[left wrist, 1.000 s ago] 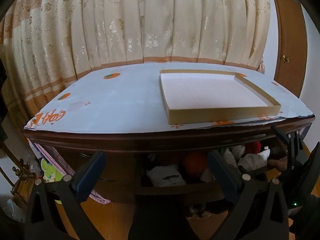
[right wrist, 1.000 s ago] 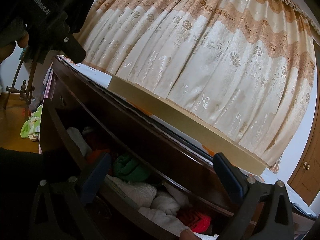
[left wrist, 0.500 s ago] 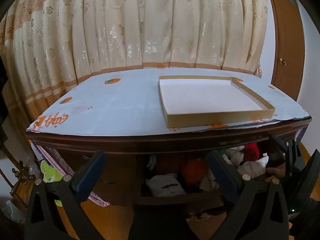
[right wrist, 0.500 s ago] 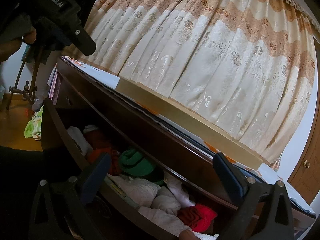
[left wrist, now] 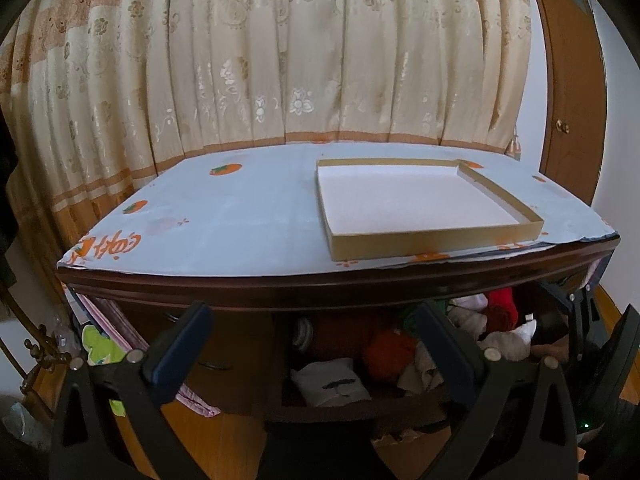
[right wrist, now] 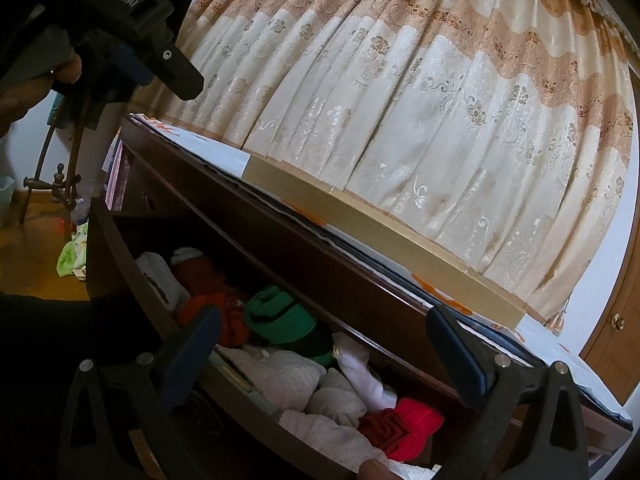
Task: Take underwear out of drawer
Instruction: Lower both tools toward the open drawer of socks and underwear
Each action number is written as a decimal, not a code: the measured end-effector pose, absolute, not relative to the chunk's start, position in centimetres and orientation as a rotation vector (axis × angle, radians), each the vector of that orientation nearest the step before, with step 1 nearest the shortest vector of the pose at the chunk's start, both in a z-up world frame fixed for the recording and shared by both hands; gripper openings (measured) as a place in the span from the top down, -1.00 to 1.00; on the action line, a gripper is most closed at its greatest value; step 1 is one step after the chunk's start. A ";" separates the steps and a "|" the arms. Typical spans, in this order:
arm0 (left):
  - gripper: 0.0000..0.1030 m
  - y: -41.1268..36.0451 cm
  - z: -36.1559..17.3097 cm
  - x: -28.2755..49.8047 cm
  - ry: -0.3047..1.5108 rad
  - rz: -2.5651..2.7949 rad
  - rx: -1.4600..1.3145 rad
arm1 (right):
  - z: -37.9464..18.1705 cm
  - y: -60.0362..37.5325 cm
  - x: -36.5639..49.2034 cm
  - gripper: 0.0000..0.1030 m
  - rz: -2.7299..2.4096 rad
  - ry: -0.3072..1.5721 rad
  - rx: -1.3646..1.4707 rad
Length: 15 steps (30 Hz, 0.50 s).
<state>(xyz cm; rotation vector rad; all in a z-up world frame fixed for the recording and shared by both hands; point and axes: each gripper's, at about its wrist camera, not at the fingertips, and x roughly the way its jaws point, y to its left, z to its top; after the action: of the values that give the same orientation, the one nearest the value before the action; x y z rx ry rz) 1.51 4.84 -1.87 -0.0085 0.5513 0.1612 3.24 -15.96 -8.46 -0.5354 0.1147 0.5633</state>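
The dark wooden drawer (right wrist: 120, 264) under the table stands pulled out, with bundled underwear in it: a green piece (right wrist: 280, 316), an orange-red one (right wrist: 208, 292), white ones (right wrist: 280, 376) and a bright red one (right wrist: 416, 420). My right gripper (right wrist: 324, 340) hangs open just above and in front of this pile, holding nothing. In the left wrist view the drawer (left wrist: 328, 404) shows a folded white piece (left wrist: 332, 384) and an orange bundle (left wrist: 390, 350). My left gripper (left wrist: 314, 354) is open and empty, further back from the drawer front.
A shallow cardboard box lid (left wrist: 432, 236) lies on the table cloth (left wrist: 224, 224) near the front right edge. Curtains (left wrist: 280, 60) hang behind, with a wooden door (left wrist: 568, 80) at right. A metal stand (right wrist: 60, 176) and a green cloth (right wrist: 72, 256) are on the floor at left.
The drawer has slid further out, so more of the green, white and red pieces show. The left wrist view has risen a little; both grippers stay open.
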 end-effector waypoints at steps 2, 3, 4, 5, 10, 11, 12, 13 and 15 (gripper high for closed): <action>-1.00 4.8 -1.8 1.4 0.550 0.159 -0.009 | -8.3 -16.1 3.3 -0.99 0.566 0.120 -0.532; -1.00 4.7 -1.8 1.4 0.550 0.159 -0.008 | -8.2 -16.2 3.2 -0.99 0.567 0.122 -0.531; -1.00 4.7 -1.8 1.3 0.548 0.159 -0.007 | -8.2 -16.2 3.1 -0.99 0.569 0.126 -0.530; -1.00 4.7 -1.8 1.3 0.548 0.159 -0.007 | -8.1 -16.2 3.2 -0.99 0.571 0.129 -0.530; -1.00 4.7 -1.8 1.3 0.550 0.158 -0.007 | -7.9 -16.2 2.8 -0.99 0.582 0.134 -0.541; -1.00 4.7 -1.8 1.3 0.550 0.158 -0.007 | -7.8 -16.3 2.8 -0.99 0.585 0.136 -0.541; -1.00 4.7 -1.8 1.3 0.549 0.159 -0.007 | -7.8 -16.3 2.7 -0.99 0.588 0.138 -0.540; -1.00 4.7 -1.8 1.3 0.549 0.159 -0.007 | -7.7 -16.4 2.7 -0.99 0.590 0.140 -0.538; -1.00 4.7 -1.8 1.3 0.549 0.159 -0.007 | -7.6 -16.4 2.6 -0.99 0.592 0.145 -0.534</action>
<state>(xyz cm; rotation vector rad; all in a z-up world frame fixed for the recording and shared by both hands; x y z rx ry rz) 1.34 4.66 -1.78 -0.0071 0.5486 0.1591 2.62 -16.45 -7.64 -0.5337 0.1446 0.5918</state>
